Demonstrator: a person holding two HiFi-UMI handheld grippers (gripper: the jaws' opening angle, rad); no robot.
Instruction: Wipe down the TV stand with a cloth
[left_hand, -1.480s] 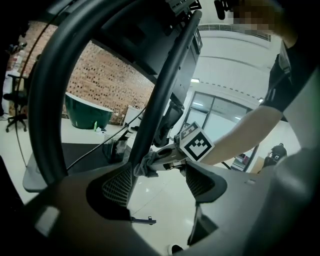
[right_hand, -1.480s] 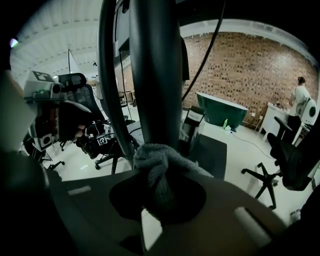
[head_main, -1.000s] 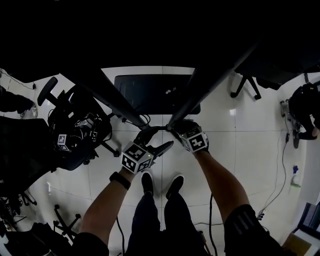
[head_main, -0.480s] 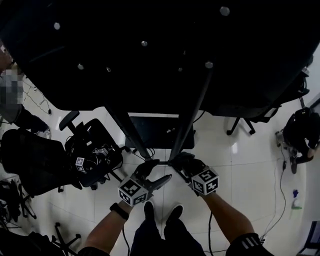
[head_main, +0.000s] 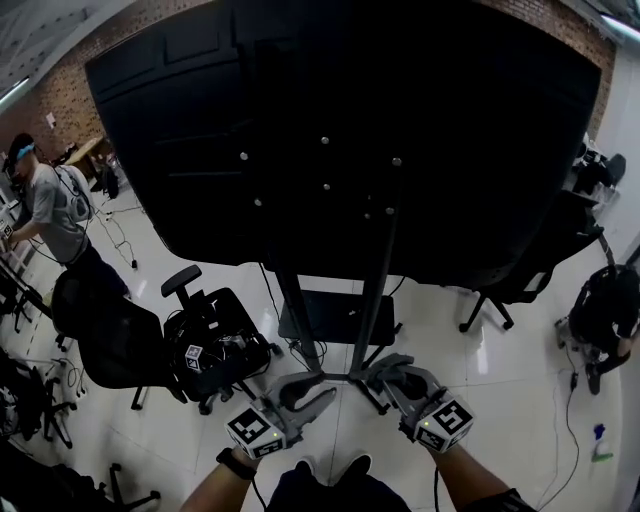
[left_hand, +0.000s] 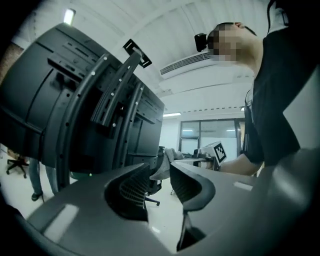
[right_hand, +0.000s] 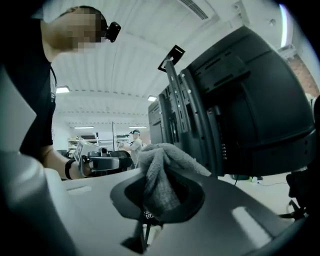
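The TV (head_main: 340, 130) shows its black back on a stand with two dark poles (head_main: 375, 290) and a flat base (head_main: 330, 318) on the floor. My right gripper (head_main: 388, 370) is shut on a grey cloth (head_main: 380, 366), just in front of the poles. In the right gripper view the cloth (right_hand: 160, 185) bunches between the jaws of my right gripper (right_hand: 161, 172), beside the TV's back (right_hand: 250, 100). My left gripper (head_main: 312, 388) is held level to its left. Its jaws (left_hand: 160, 172) have just been closing and still stand apart, with nothing between them.
A black office chair (head_main: 210, 350) loaded with gear stands left of the stand; another chair (head_main: 520, 270) is at the right. One person (head_main: 55, 210) stands far left, another (head_main: 610, 320) crouches far right. A spray bottle (head_main: 598, 445) and cables lie on the floor.
Both grippers have risen from near the stand's base to beside its poles, the right one still holding the cloth. The head view has lifted, so the TV's back now fills the top.
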